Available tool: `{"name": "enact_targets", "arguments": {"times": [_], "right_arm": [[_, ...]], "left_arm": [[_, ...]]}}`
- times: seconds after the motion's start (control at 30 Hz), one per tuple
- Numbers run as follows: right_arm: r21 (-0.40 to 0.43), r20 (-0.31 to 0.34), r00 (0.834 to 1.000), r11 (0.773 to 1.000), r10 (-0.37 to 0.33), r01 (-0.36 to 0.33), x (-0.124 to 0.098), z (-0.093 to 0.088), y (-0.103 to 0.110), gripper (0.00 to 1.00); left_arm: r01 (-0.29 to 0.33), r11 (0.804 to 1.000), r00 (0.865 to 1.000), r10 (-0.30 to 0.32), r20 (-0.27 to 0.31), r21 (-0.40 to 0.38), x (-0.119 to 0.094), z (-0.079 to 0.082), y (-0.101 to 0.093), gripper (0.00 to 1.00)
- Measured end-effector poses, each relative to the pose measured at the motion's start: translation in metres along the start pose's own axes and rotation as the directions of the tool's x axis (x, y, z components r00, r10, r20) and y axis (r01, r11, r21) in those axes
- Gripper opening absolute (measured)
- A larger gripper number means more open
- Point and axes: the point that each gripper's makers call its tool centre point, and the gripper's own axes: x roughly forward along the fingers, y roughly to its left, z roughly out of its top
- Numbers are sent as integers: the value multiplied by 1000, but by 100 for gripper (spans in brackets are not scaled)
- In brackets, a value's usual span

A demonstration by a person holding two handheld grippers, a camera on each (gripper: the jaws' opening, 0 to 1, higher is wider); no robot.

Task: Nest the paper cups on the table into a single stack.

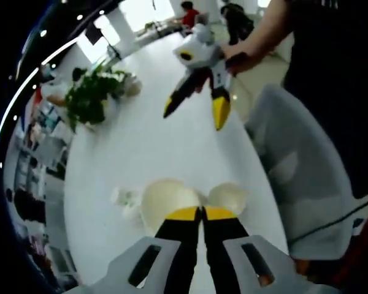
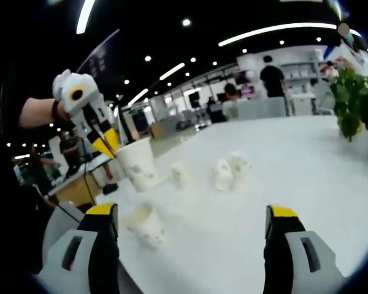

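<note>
In the right gripper view my left gripper point(image 2: 106, 146) comes in from the left in a person's hand. It is shut on the rim of an upright white paper cup point(image 2: 138, 165) held above the table's near edge. In the left gripper view that cup's cream mouth point(image 1: 167, 199) lies just beyond my left gripper point(image 1: 202, 213). Another cream cup point(image 1: 229, 196) sits beside it. One cup point(image 2: 146, 225) lies tipped on the table in front of my open right gripper point(image 2: 191, 213). Three small cups point(image 2: 222, 174) stand farther off. My right gripper point(image 1: 195, 113) hangs open over the table.
A white table point(image 2: 306, 177) carries a potted green plant point(image 2: 356, 104), also seen as the plant point(image 1: 92, 95) at the far left. A grey chair point(image 1: 294, 165) stands at the table's edge beside a person in black point(image 1: 331, 73). People and desks fill the background.
</note>
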Motion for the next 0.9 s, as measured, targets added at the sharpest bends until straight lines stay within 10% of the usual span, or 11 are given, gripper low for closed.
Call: {"name": "enact_targets", "arguments": {"times": [0.9], "right_arm": [[10, 1, 1000, 1000, -1, 1, -4, -4, 1, 98]], "left_arm": [[26, 1000, 999, -26, -36, -15, 5, -12, -28, 0]]}}
